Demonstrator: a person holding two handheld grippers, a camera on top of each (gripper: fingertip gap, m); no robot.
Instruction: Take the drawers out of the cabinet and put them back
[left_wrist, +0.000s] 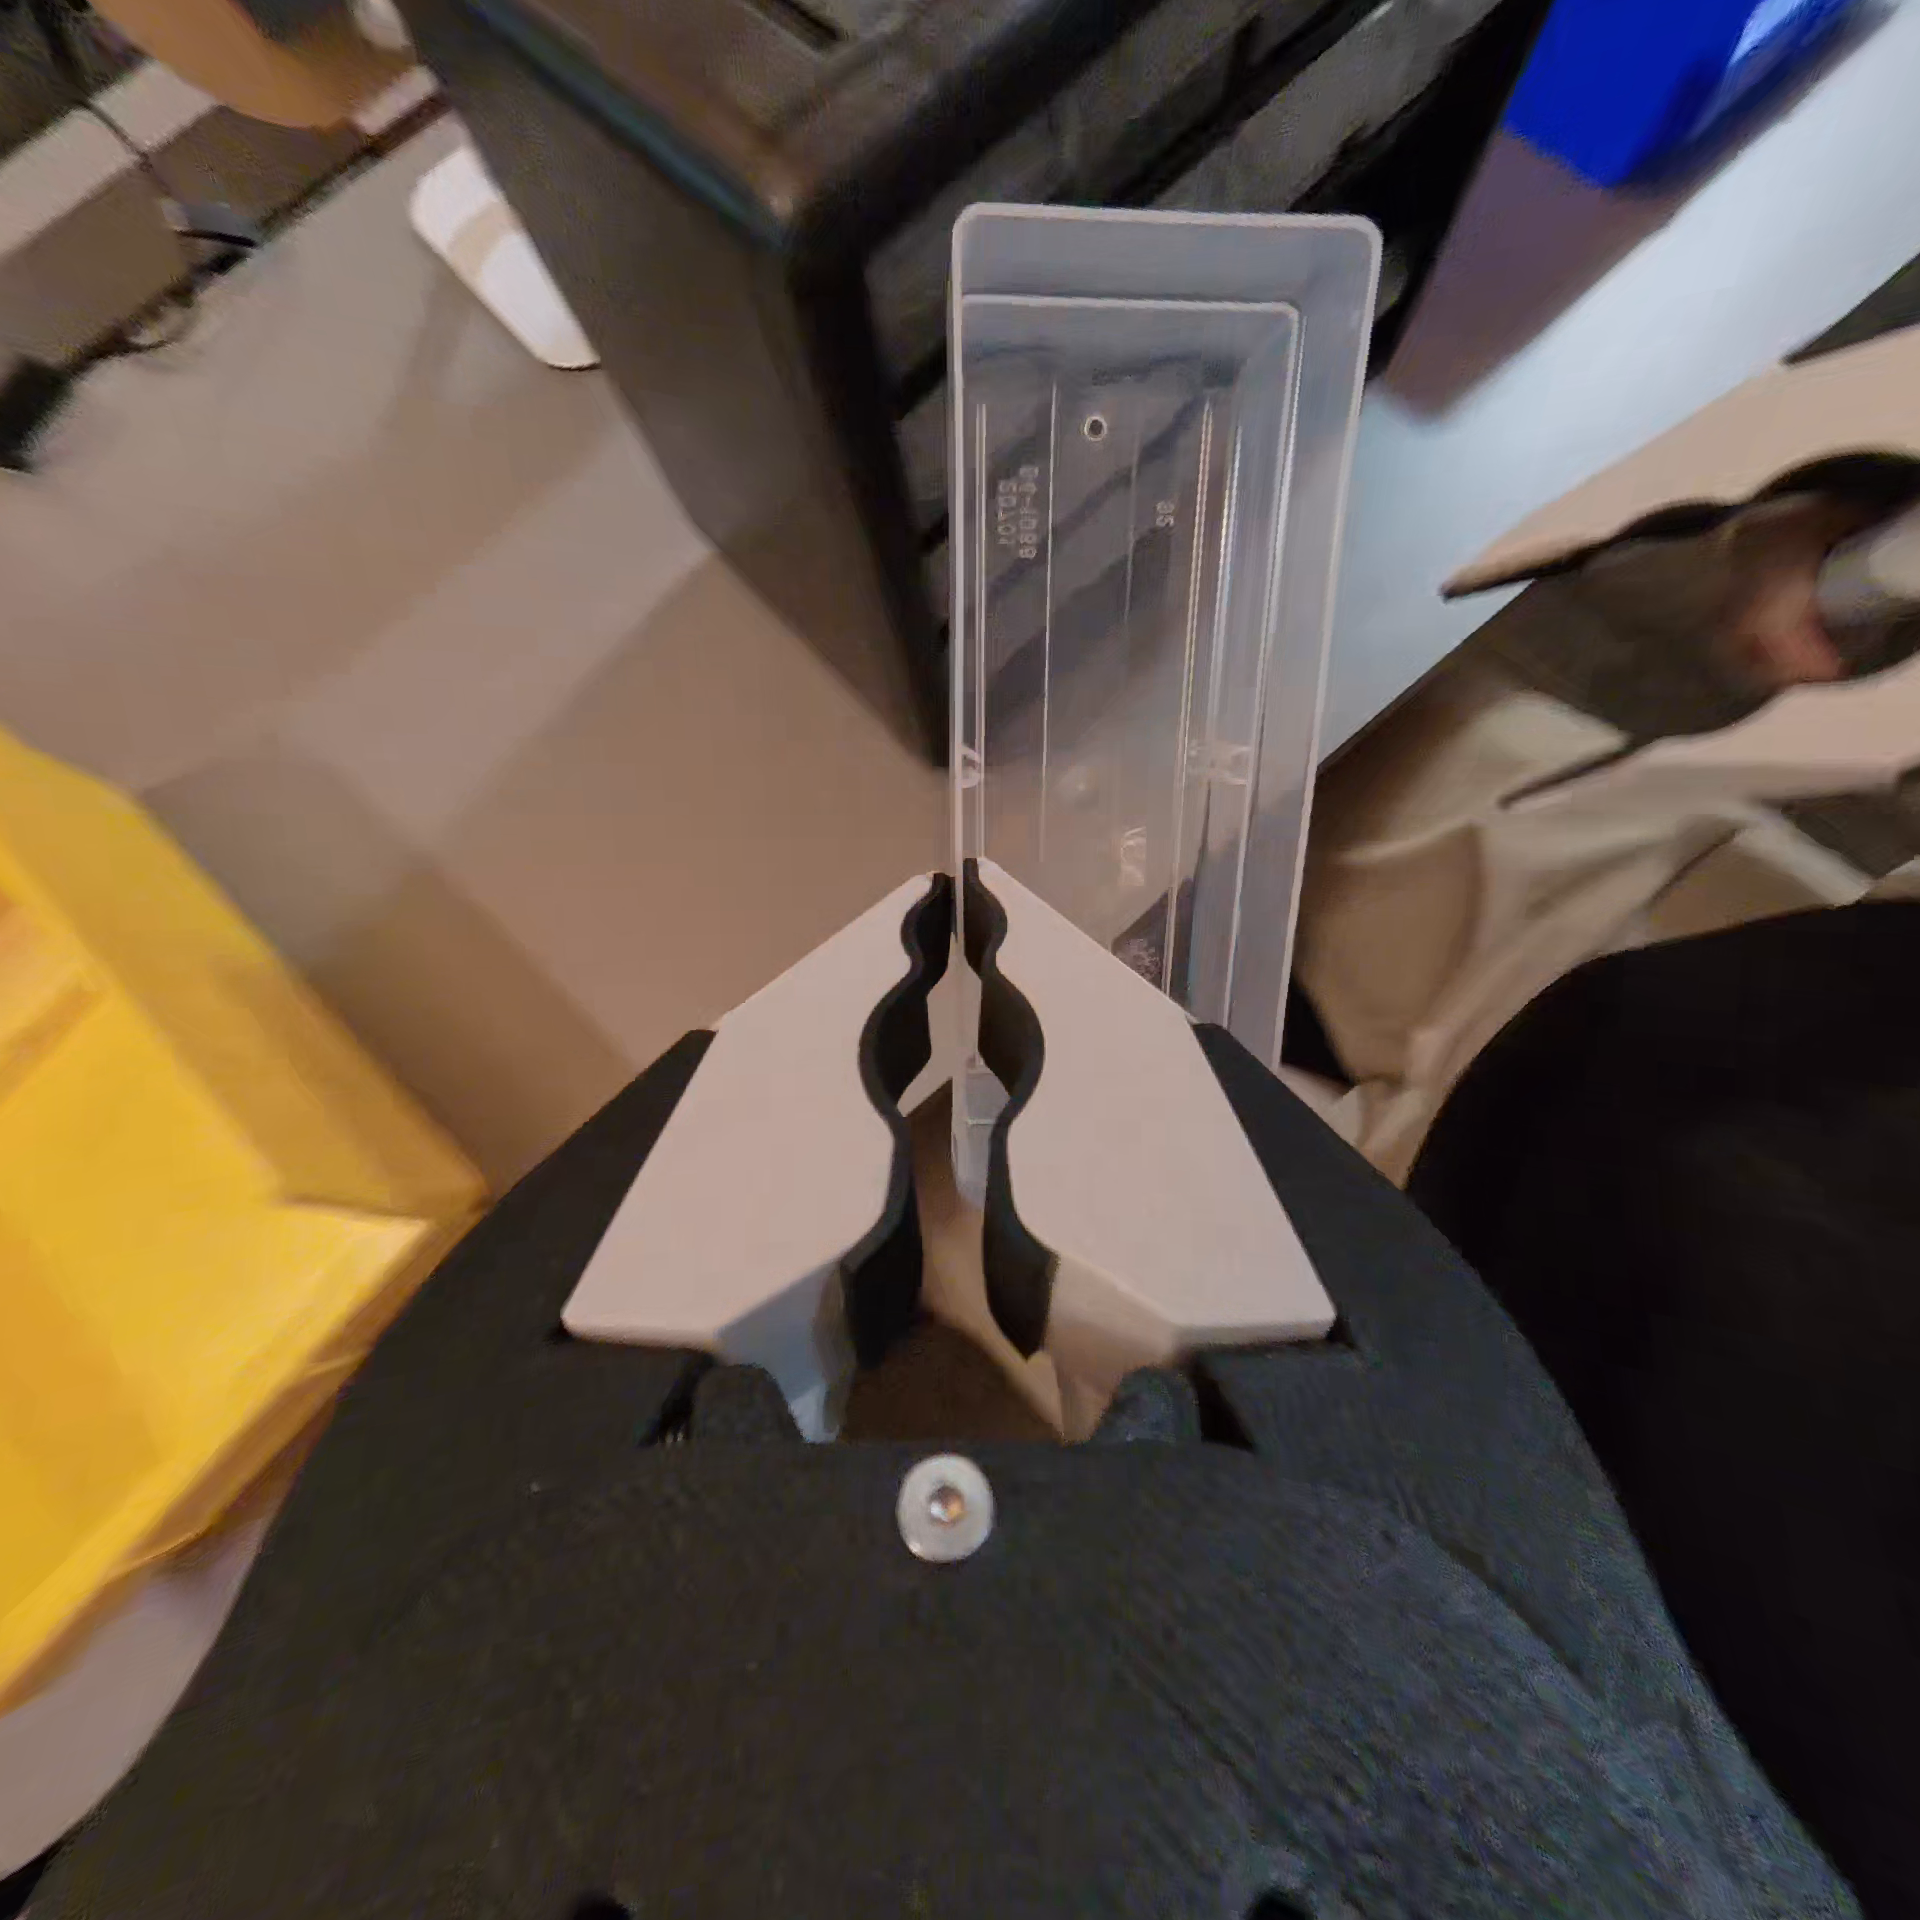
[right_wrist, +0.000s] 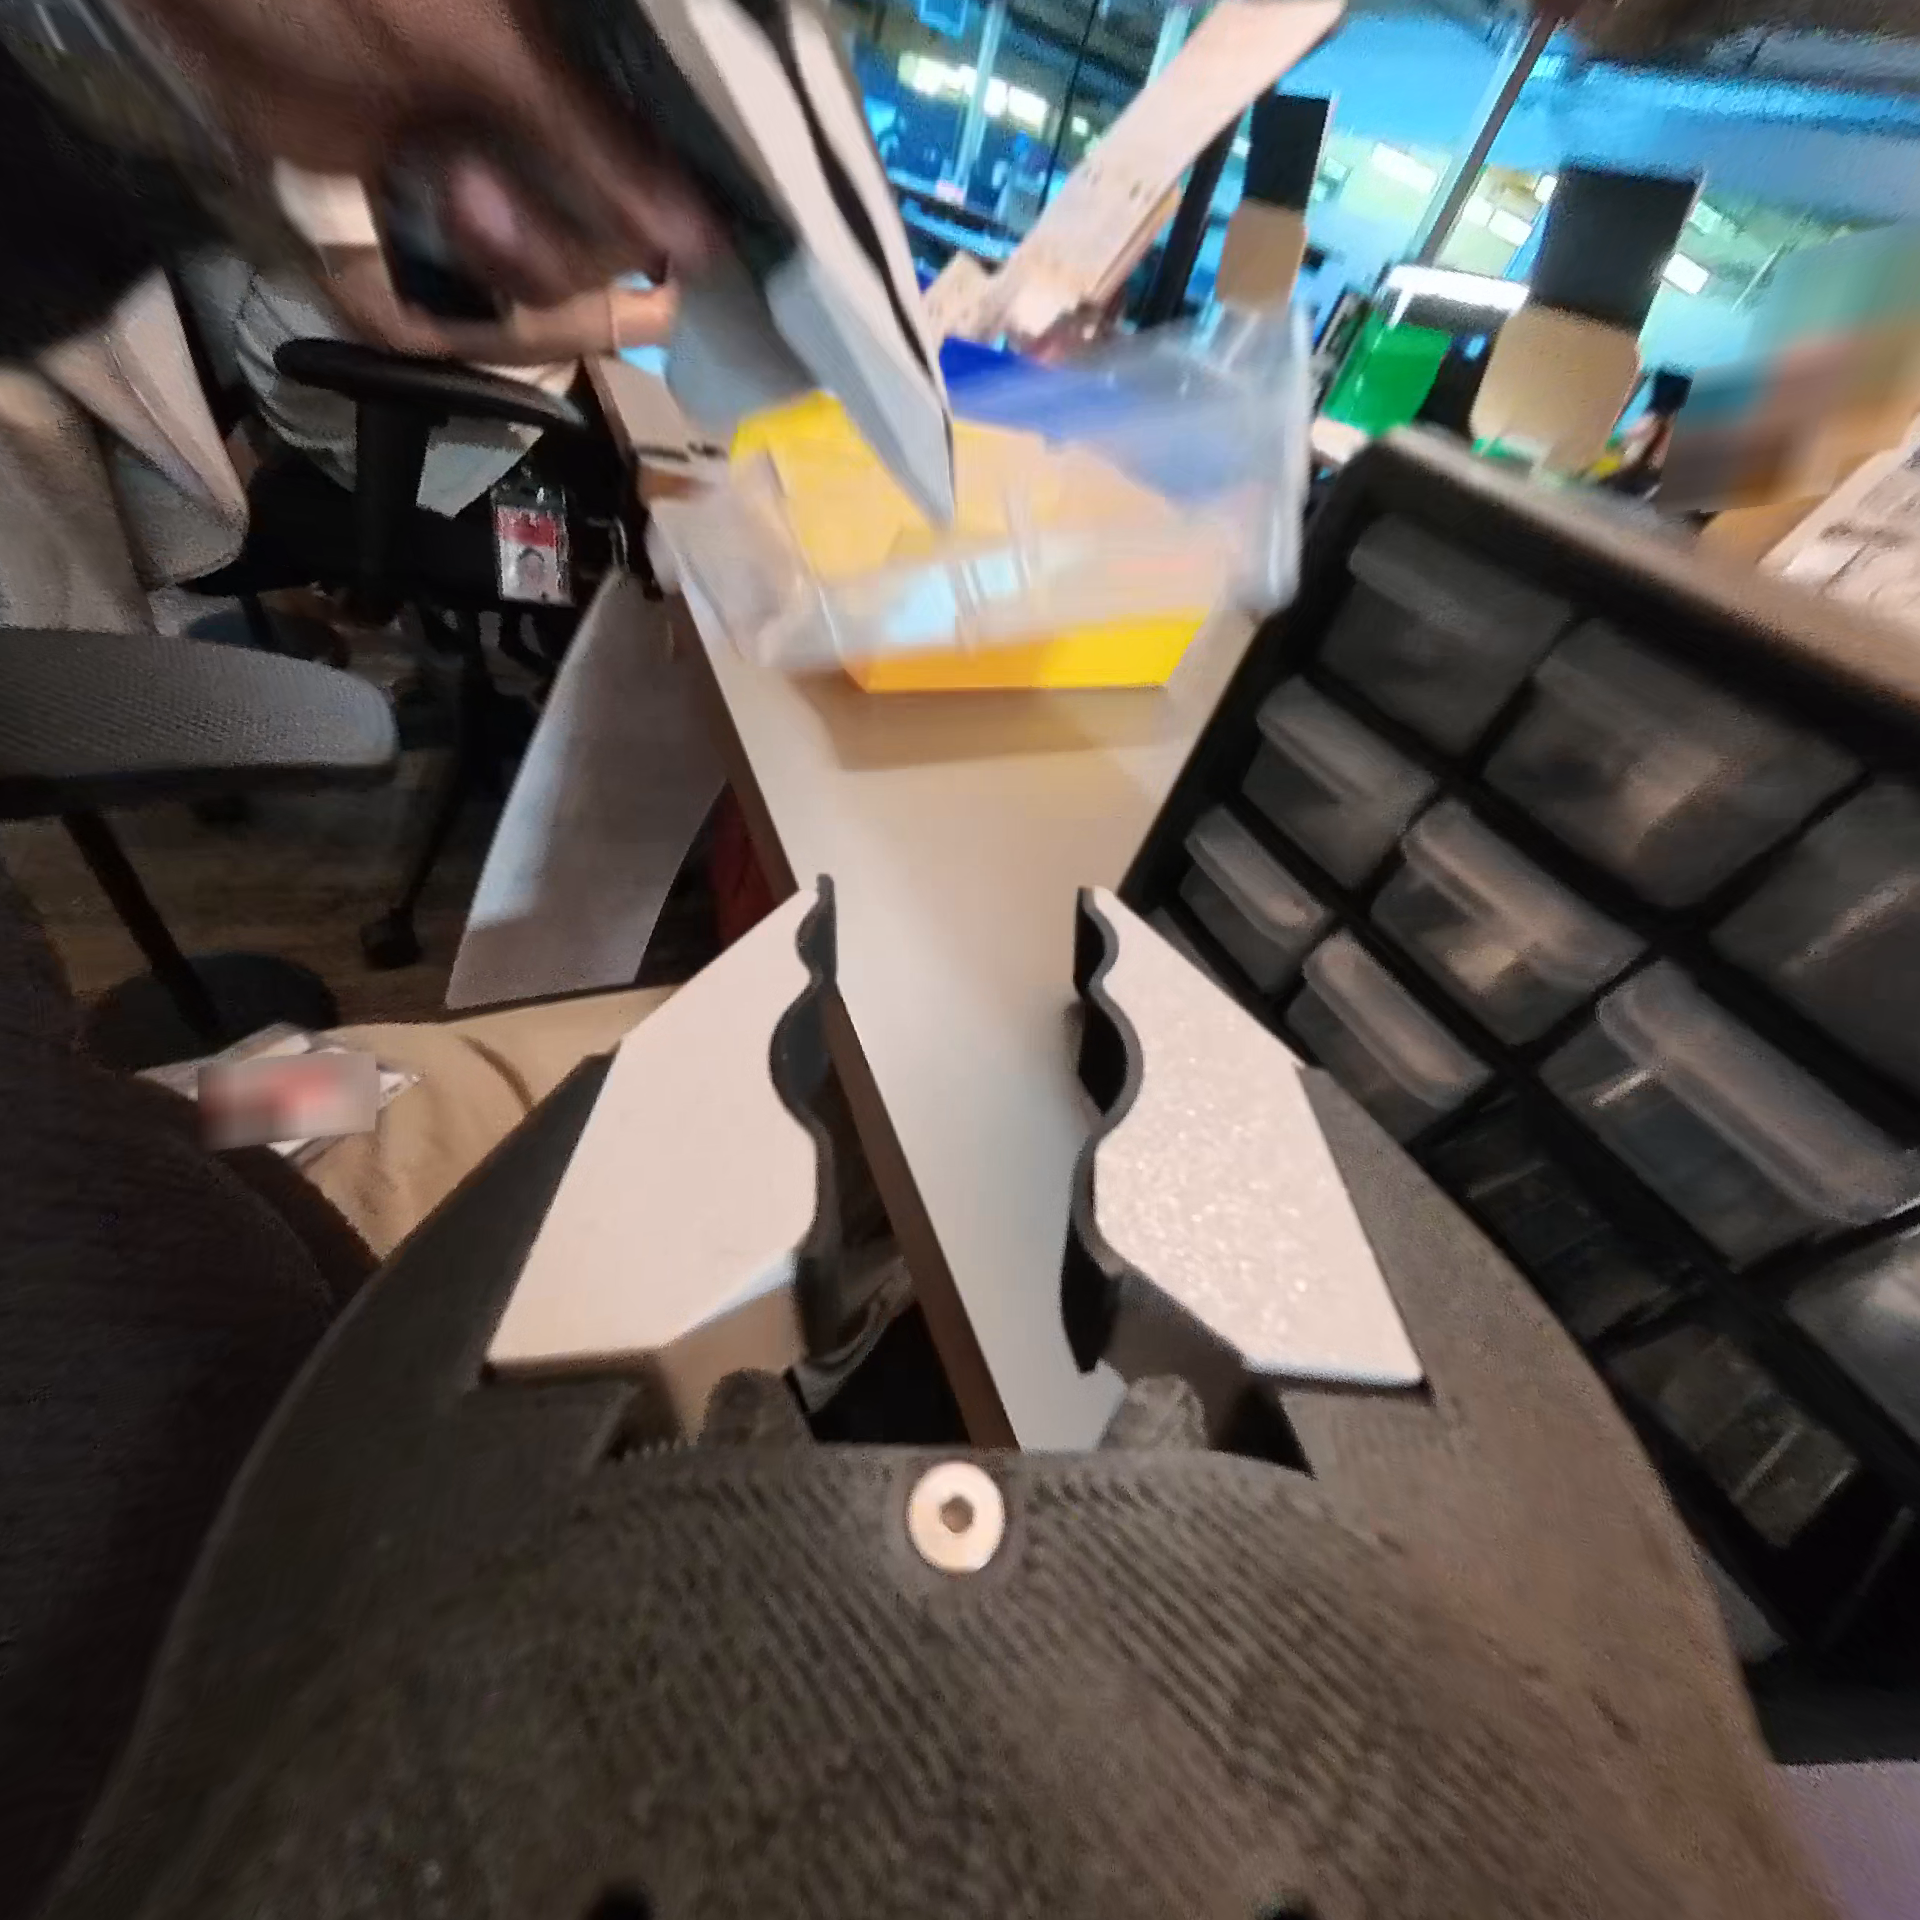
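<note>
Nearest us, the left gripper (left_wrist: 958, 883) has its jaws pinching one wall of the clear drawer (left_wrist: 1132, 623), carried in the air above the surface (left_wrist: 436, 644), with the yellow bin (left_wrist: 156, 1195) at left. Over right, the right gripper (right_wrist: 956, 914) hovers, jaws spread and empty, beside the black cabinet (right_wrist: 1558, 935).

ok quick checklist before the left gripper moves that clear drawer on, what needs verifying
1. Left gripper shut on the clear drawer's wall: ok.
2. Drawer empty, nothing to spill: ok.
3. Right gripper open and holding nothing: ok.
4. Free slot in the black cabinet to return it to: cannot tell, the visible slots look filled.
5. Bare table beside the yellow bin for setting down: ok.
6. Grip firm enough: cannot tell, only a thin edge is pinched.
</note>
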